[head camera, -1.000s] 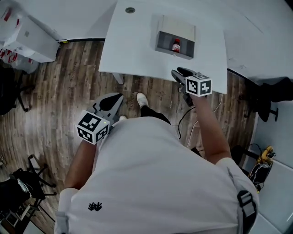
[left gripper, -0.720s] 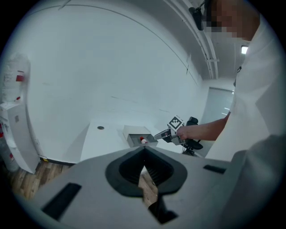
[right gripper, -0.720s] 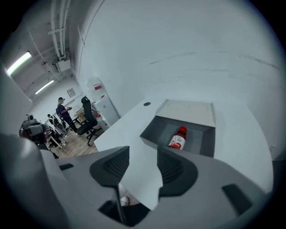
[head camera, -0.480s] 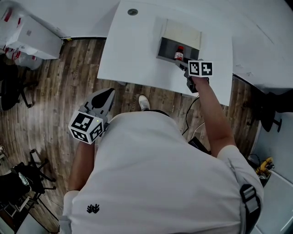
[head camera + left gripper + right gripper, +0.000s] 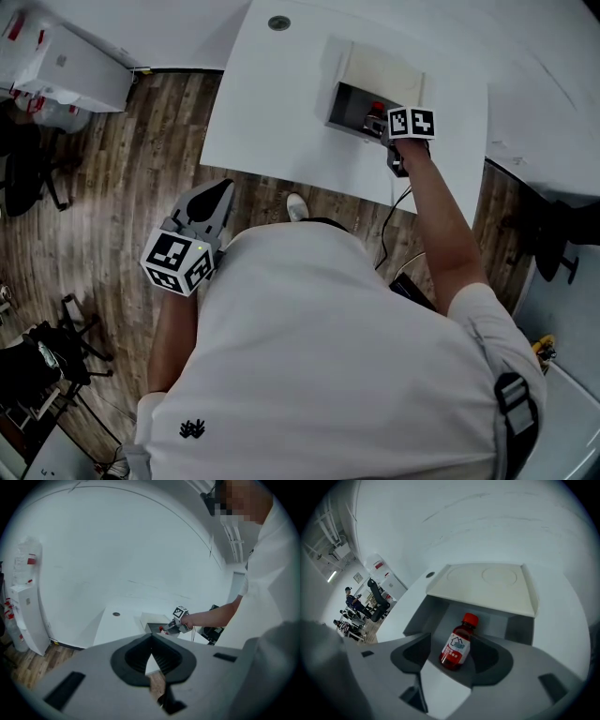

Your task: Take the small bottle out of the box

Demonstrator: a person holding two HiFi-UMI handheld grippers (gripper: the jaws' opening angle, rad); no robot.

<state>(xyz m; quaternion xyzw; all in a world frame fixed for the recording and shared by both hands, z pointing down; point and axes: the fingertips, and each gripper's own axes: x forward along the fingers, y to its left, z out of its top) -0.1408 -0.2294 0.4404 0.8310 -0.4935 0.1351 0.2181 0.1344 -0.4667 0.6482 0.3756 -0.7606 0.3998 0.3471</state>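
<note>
1. Bottle [image 5: 458, 646] stands inside open box [image 5: 417, 616], mid-frame in the right gripper view, on desk [image 5: 272, 103].
2. R gripper [image 5: 454, 660]: jaws just opened wide. Bottle's lower body is between them, pads not on it.
3. L gripper [image 5: 150, 656]: tips together, empty, off the desk.
4. Prob. light, stiff, smooth, so may slip or tip. Grab mid-body at label, below red cap.
</note>
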